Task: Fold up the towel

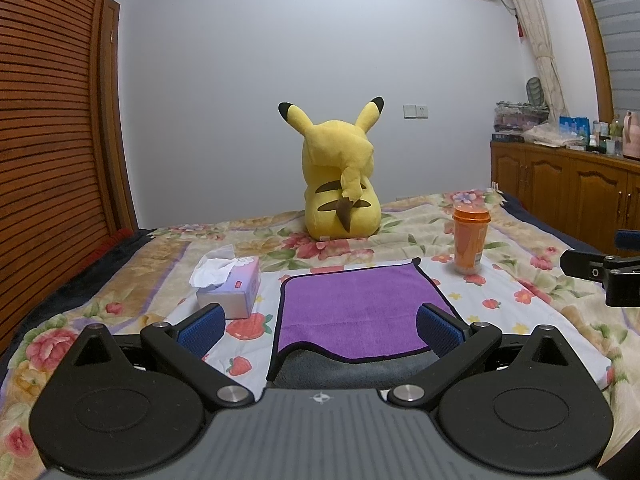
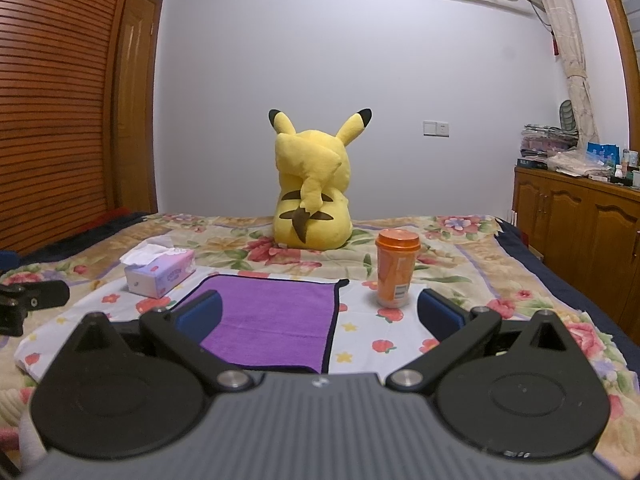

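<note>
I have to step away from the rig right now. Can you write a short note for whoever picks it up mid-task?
Left gripper: open, holding nothing, low over the near part of the purple towel.
Right gripper: open, holding nothing, over the towel's right edge, with the orange cup standing just beyond.
Towel lies flat on the floral bedspread; its near edge looks turned over, grey side showing. Tissue box sits to its left, yellow plush toy behind.
Done: possibly one fold; hard to tell.
Left: grip the edges and fold.
</note>
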`<state>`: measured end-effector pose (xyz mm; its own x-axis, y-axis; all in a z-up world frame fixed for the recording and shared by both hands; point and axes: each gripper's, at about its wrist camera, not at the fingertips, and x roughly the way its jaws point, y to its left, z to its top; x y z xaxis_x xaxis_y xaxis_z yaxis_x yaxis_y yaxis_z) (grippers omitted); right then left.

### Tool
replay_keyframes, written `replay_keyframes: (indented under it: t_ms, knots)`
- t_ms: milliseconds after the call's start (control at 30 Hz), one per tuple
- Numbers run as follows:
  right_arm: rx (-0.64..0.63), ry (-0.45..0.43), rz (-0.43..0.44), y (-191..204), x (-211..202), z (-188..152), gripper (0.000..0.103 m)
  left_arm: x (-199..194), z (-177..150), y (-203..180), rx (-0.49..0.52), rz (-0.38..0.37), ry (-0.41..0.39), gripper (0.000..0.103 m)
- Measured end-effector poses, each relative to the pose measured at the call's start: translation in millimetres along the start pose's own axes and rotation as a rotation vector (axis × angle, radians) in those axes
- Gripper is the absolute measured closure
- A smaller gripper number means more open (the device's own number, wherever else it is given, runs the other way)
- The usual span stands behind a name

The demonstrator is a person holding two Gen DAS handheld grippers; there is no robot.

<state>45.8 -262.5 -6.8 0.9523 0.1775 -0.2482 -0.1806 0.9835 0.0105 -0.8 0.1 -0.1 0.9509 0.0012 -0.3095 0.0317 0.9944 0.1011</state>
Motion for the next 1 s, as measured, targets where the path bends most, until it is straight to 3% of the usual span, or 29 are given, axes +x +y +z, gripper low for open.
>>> replay_keyframes:
  t_ms: [1000]
  knots:
    - [-0.010, 0.139, 0.042, 11.1, 41.7, -8.0, 0.000, 46.2, -4.1, 12.0, -0.017, 0.023, 0.148, 0.000]
